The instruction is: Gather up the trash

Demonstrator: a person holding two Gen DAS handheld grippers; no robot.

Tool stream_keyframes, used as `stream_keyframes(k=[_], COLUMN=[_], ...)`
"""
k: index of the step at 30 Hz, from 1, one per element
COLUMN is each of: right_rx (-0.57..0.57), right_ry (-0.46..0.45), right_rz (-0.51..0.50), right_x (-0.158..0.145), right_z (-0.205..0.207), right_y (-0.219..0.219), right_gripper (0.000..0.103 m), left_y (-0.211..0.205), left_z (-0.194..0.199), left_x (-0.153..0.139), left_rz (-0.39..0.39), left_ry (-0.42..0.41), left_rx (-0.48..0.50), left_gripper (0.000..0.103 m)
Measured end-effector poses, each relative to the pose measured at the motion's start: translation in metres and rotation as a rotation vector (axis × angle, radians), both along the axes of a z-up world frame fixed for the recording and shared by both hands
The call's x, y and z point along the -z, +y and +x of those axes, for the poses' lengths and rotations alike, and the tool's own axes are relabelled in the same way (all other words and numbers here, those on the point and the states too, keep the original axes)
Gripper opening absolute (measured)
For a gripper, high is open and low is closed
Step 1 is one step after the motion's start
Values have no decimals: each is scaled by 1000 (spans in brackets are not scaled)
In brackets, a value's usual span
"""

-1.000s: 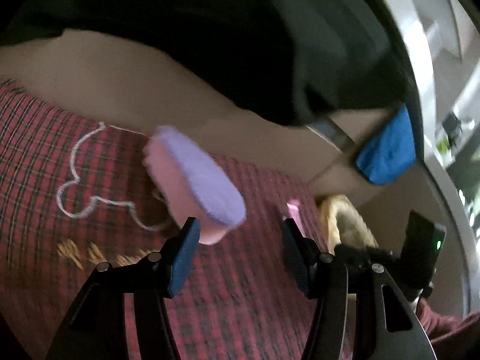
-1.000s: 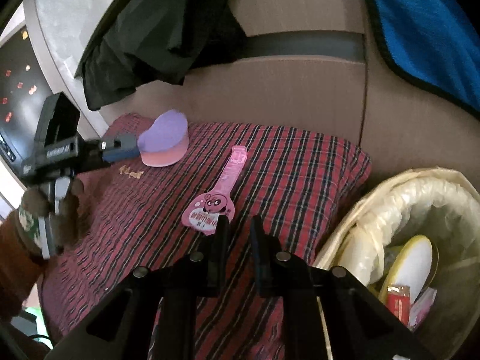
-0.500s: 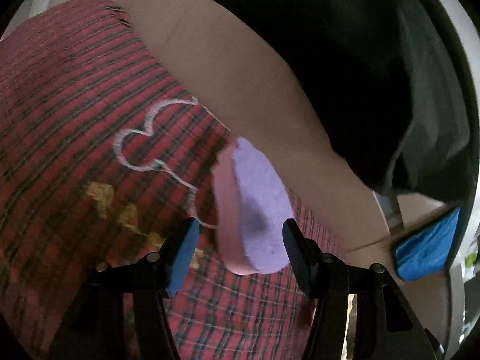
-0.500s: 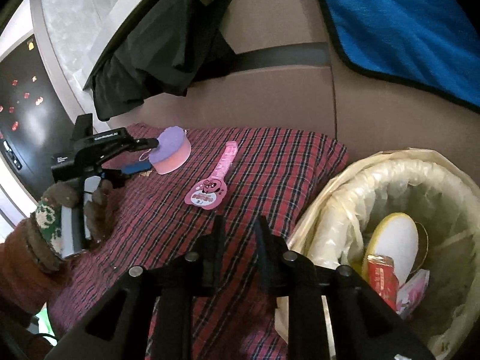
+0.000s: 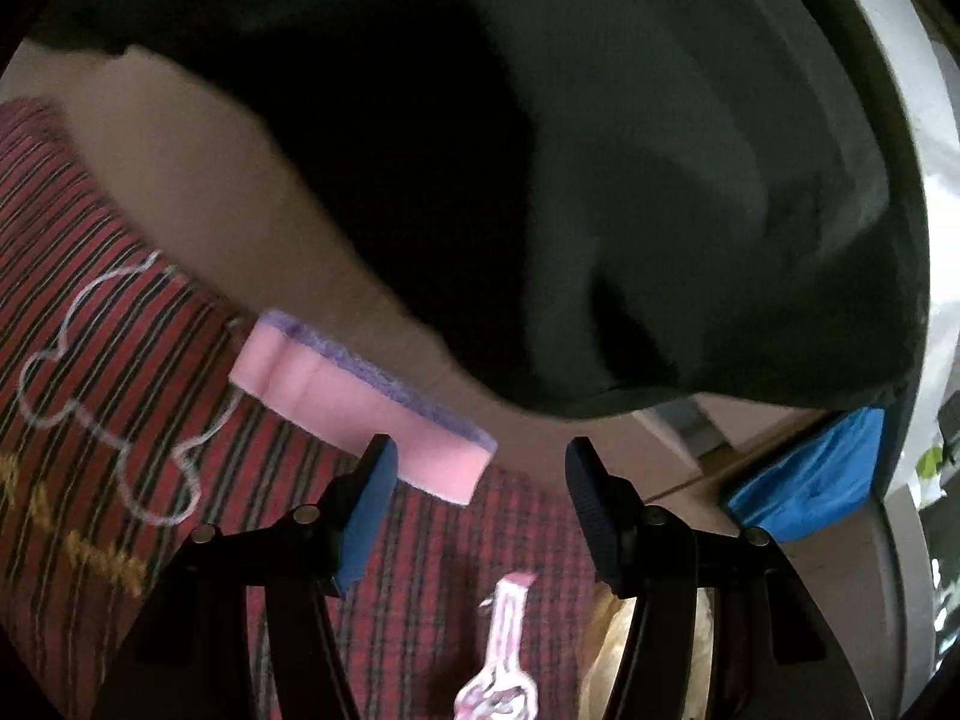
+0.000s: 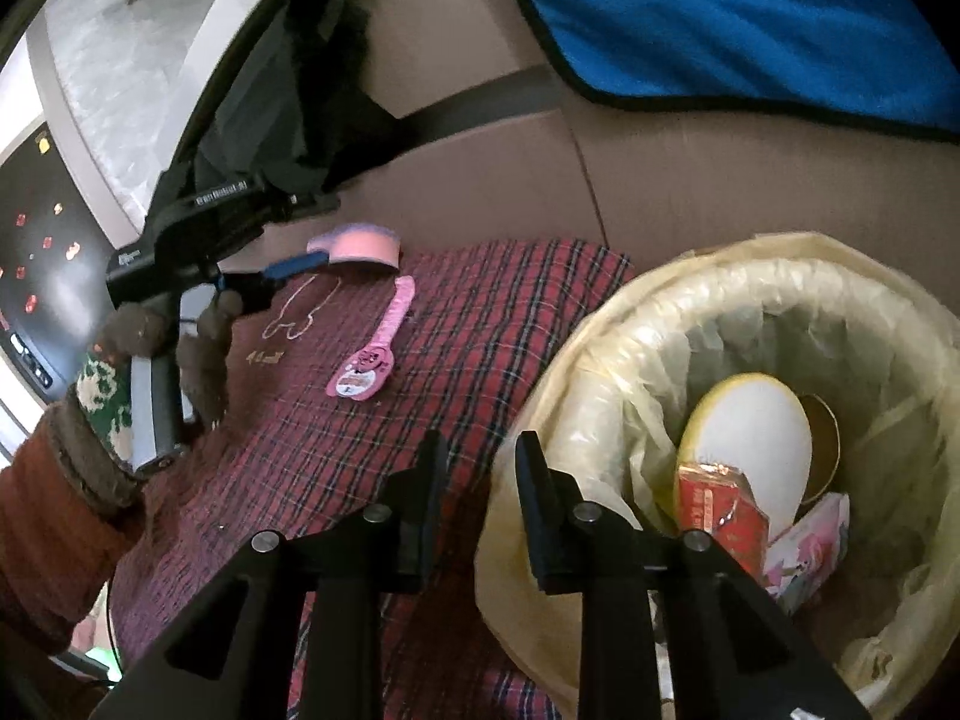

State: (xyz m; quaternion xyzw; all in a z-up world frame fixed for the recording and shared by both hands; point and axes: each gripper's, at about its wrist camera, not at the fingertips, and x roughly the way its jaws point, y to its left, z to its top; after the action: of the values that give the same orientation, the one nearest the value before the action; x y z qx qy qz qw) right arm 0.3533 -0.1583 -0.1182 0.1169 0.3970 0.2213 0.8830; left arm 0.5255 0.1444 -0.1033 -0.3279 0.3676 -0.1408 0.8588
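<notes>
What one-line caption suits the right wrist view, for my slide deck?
Open right hand-held gripper beside the lined bin; left hand-held gripper reaching the pink-and-purple sponge.

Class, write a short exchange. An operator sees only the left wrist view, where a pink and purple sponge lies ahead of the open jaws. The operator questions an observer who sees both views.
Operator: I see only a sliver of the round bin lined with a pale yellow plastic bag. Is anything in it?
Observer: Yes. A white oval disc with a yellow rim, a red packet and a pink wrapper lie inside.
Operator: What is the right gripper doing?
Observer: The right gripper holds nothing. Its jaws have just been opening, close to the bin's near rim.
</notes>
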Motion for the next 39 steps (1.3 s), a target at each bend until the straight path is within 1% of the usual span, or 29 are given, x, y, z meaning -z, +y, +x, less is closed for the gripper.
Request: stream_keyframes(k=[2, 3, 5, 6, 10, 11, 13, 17, 19, 21, 22, 26, 27, 28, 30, 31, 32, 34, 36, 37, 38, 39], right_rx=[0, 1, 4, 7, 17, 16, 11, -19, -40, -54, -57, -63, -65, -66, -67, -68, -69, -73, -71, -68, -67, -67], right_ry=[1, 1, -2, -4, -10, -9, -11, -23, -32, -39, -42, -60, -61, -60, -52, -48, -44, -46, -50, -52, -53, -54], right_rz=[-4, -8, -13, -14, -28, -29, -31, -59, -76, -91, -100, -130, -136, -140, -148, -151, -154, -161, -172, -175, -175, -175], right_x=[2, 2, 4, 4, 5, 4, 3, 0, -2, -3, -4, -7, -8, -7, -5, -5, -4, -4, -5, -5, -7, -8], right_z=[-1, -1, -2, -2, -1, 0, 2, 5, 5, 5, 6, 5, 5, 6, 7, 8, 7, 6, 5, 5, 6, 7], right_y=[-2, -2, -5, -6, -10, -9, -7, 6, 16, 24, 28, 37, 38, 40, 42, 43, 44, 45, 47, 48, 49, 50], right_gripper=[24, 24, 25, 25, 26, 26, 26, 30, 31, 31, 31, 32, 32, 32, 32, 32, 32, 32, 33, 33, 34, 34], left_y=[-3, -13, -8, 3, 31, 39, 60, 89, 97, 97, 95, 73, 67, 58, 49, 47, 43, 37, 45, 47, 56, 55], left_z=[5, 10, 10, 6, -8, -9, -9, 6, 18, 28, 28, 25, 22, 18, 15, 14, 15, 14, 5, -1, -11, -19], left_x=[-3, -2, -3, -3, -5, -3, 4, 23, 36, 47, 45, 47, 47, 45, 42, 41, 41, 40, 35, 35, 30, 24], left_rz=[-8, -9, -15, -16, 82, 92, 93, 144, 137, 101, 110, 106, 121, 168, 219, 230, 222, 206, 219, 225, 229, 238], left_ry=[-12, -10, 7, 10, -29, -27, -6, 53, 87, 113, 84, 47, 35, 16, 8, 21, 38, 67, 61, 55, 48, 34], left_rx=[13, 13, 20, 25, -4, -16, -47, -96, -98, -58, -53, 75, 98, 118, 118, 110, 99, 75, 54, 45, 37, 30], left_gripper=[58, 58, 58, 58, 58, 58, 58, 58, 58, 58, 58, 58, 58, 58, 58, 58, 58, 55, 40, 39, 35, 32])
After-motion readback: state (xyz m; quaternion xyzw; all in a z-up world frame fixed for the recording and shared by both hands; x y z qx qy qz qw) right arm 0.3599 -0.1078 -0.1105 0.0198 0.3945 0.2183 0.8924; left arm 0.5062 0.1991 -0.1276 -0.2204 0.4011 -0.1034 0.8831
